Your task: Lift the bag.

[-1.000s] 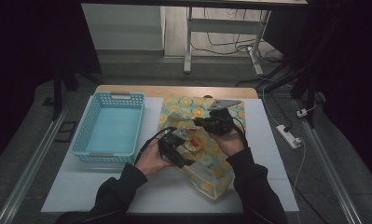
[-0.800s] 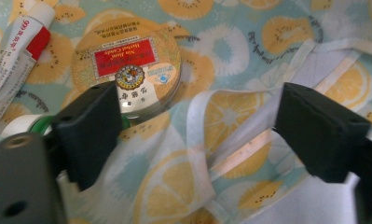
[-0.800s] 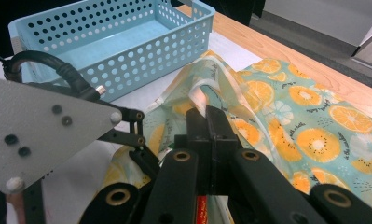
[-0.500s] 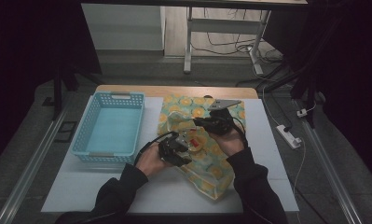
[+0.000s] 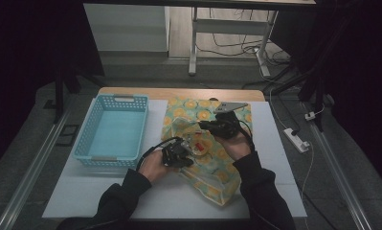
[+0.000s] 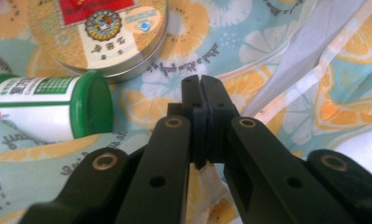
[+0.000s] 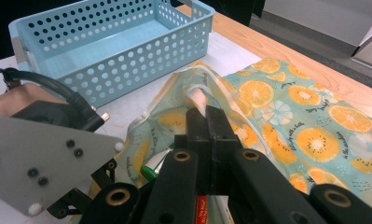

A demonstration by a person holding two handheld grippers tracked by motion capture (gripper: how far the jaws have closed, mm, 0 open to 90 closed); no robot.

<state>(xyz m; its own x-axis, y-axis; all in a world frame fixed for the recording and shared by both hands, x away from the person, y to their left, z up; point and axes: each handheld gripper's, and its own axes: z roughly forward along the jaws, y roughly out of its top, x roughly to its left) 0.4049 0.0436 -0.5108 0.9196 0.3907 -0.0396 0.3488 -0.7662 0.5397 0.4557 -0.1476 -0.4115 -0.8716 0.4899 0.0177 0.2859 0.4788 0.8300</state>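
thin plastic, soft and slippery: the citrus-print shopping bag (image 5: 205, 143) lies mid-table beside the blue perforated basket (image 5: 113, 130). left gripper (image 6: 202, 91) has just closed, pinching its edge; right gripper (image 7: 207, 122) is clamped on the handle. hem folds grip best.

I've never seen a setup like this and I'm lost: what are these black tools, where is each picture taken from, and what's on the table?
A person holds a handheld two-fingered clamp in each hand: the left gripper and the right gripper. The high view looks down from above; the other two come from cameras riding on each gripper.

On the white table lie an empty blue basket and a citrus-print plastic bag. Inside it sit a round tin and a green-capped bottle.

The left gripper's fingers have just closed, pinching the bag's edge; the right gripper is shut on the bag's handle, holding it open.
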